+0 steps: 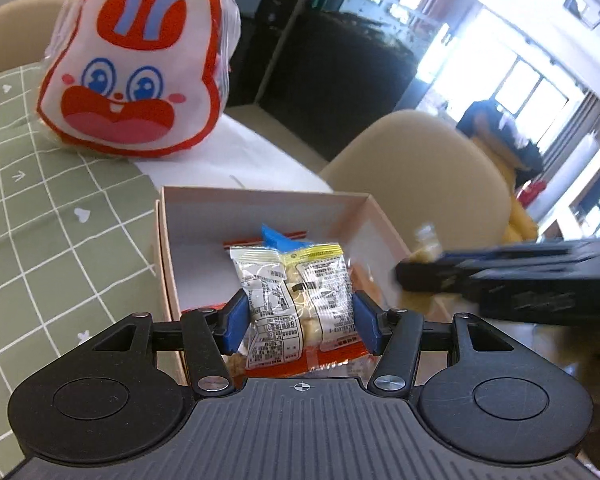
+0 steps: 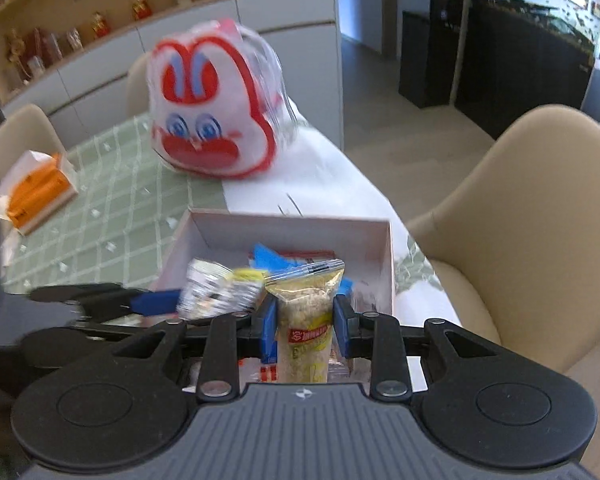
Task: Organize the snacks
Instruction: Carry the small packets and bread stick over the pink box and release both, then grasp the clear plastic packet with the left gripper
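Note:
My left gripper [image 1: 300,320] is shut on a clear snack packet [image 1: 296,296] with black print and a yellow top, held over the near edge of an open pale box [image 1: 260,202]. A blue packet [image 1: 278,236] and red-striped packets lie in the box. In the right wrist view, my right gripper [image 2: 305,328] is shut on a narrow clear packet of yellowish snack [image 2: 306,308], also over the box [image 2: 292,226]. The right gripper [image 1: 416,276] enters the left wrist view from the right, blurred. The left gripper [image 2: 156,302] shows blurred at the left of the right wrist view with its packet [image 2: 220,290].
A large rabbit-face bag [image 1: 140,60] [image 2: 216,120] stands behind the box on a green checked tablecloth [image 1: 40,220]. An orange and white carton [image 2: 36,190] lies at the far left. Beige chairs [image 2: 520,240] [image 1: 420,168] flank the table's right edge.

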`<state>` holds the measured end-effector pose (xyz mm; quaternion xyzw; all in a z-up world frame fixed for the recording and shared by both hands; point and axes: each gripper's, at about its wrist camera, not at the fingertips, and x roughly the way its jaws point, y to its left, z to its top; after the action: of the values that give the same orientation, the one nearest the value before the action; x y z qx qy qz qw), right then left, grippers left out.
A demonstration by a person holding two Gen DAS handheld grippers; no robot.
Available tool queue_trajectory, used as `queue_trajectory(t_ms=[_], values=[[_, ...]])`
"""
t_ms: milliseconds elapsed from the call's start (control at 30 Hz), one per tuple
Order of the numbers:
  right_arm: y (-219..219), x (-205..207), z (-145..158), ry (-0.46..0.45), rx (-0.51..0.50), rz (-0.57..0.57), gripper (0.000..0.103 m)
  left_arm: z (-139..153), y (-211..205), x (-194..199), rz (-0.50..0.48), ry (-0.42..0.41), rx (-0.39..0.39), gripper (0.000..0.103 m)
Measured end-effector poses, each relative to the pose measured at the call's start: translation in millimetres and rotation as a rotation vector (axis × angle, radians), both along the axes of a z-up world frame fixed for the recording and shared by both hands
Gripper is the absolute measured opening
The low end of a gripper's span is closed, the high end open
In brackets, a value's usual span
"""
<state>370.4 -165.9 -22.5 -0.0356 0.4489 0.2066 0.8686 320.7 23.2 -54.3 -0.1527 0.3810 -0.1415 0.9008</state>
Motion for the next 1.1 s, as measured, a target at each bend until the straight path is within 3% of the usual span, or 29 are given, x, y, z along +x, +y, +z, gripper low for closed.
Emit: queue_trajectory(t_ms=[67,133,167,233,333,500,667,767,867,933,1100], values=[[1,4,-11,0.028,0.006,-0.002,0.030,9,1,-5,0.002,-0.047,-0.004,0.060],[-2,5,-13,0.022,0.020,-0.007,0.030,18,-4,-6,-0.017,-0.074,0.040,0.060],[-4,5,-12,0.014,0.018,-0.015,0.030,18,-9,-4,-0.038,-0.057,0.077,0.060],[-10,2,-6,-0.006,0.023,-0.026,0.036,12,-15,5,-0.070,0.057,0.133,0.060],[-24,-12,12,-0.062,0.053,-0.054,0.043,4,-4,9,-0.026,0.131,0.064,0.060],[-40,-56,30,-0.181,0.064,-0.036,0.047,27,11,-14,0.053,0.006,-0.037,0.060],[-45,-109,22,-0.235,0.049,0.040,0.048,43,21,-62,0.114,-0.104,-0.046,0.060],[-41,-140,6,-0.233,0.036,0.095,0.048,39,26,-94,0.151,-0.127,-0.034,0.060],[-35,-158,-20,-0.173,0.042,0.131,0.048,19,25,-133,0.201,-0.097,0.008,0.060],[-31,-162,-40,-0.116,0.037,0.125,0.048,2,17,-154,0.224,-0.055,0.085,0.060],[-20,-169,-60,-0.055,0.036,0.096,0.048,-34,-10,-181,0.186,0.019,0.251,0.060]])
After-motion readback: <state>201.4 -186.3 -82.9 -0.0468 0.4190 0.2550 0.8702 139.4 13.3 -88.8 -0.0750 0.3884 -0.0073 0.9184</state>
